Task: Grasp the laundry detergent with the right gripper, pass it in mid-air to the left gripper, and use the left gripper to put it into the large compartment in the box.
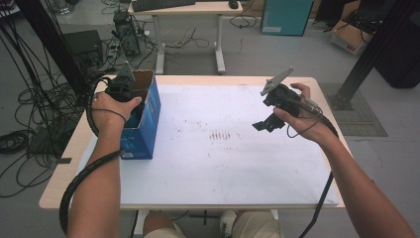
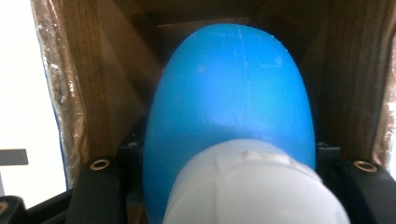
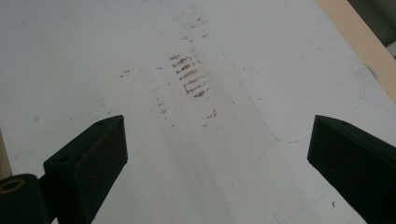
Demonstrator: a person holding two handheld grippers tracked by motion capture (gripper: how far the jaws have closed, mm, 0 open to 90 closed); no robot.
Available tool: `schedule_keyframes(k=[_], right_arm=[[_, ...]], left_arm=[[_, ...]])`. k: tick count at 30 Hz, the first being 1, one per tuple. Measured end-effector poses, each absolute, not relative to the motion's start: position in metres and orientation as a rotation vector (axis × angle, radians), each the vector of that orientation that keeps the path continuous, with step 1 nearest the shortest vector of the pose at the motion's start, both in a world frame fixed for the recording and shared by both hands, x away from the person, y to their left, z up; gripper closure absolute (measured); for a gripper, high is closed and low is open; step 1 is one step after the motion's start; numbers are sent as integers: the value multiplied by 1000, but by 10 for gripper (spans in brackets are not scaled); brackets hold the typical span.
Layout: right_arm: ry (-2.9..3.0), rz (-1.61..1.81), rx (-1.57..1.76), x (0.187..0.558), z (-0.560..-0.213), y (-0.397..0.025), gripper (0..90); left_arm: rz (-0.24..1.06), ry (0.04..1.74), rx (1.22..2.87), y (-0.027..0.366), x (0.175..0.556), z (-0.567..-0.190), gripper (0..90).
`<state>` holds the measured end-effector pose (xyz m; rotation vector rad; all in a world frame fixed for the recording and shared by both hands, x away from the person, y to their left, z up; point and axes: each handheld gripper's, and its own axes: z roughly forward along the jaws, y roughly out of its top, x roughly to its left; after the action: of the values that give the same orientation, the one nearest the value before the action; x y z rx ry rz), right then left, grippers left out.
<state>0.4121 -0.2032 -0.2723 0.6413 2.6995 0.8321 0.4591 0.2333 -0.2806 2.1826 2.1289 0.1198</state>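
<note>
My left gripper [image 1: 127,92] reaches down into an open blue cardboard box [image 1: 146,124] at the table's left side. In the left gripper view its jaws are shut on a rounded blue object [image 2: 233,88] with a white end [image 2: 252,186] close to the camera, and the box's brown inner walls [image 2: 105,70] surround it. My right gripper [image 1: 266,124] hovers over the right half of the white mat [image 1: 223,168]. Its jaws stand wide open with nothing between them [image 3: 217,154]. How deep the blue object reaches into the box is hidden.
Reddish-brown smudges [image 1: 220,135] mark the mat's middle. The wooden table edge [image 1: 327,99] runs close to my right hand. Behind the table stand a desk [image 1: 188,29], cables and boxes on the floor.
</note>
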Motion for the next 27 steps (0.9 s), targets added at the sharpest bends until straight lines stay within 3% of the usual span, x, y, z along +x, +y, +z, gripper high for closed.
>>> schedule_keyframes(k=[27], right_arm=[[2696,826,650,411,-271,-206,50]], left_arm=[[120,2125,2184,233,459,-281,370]])
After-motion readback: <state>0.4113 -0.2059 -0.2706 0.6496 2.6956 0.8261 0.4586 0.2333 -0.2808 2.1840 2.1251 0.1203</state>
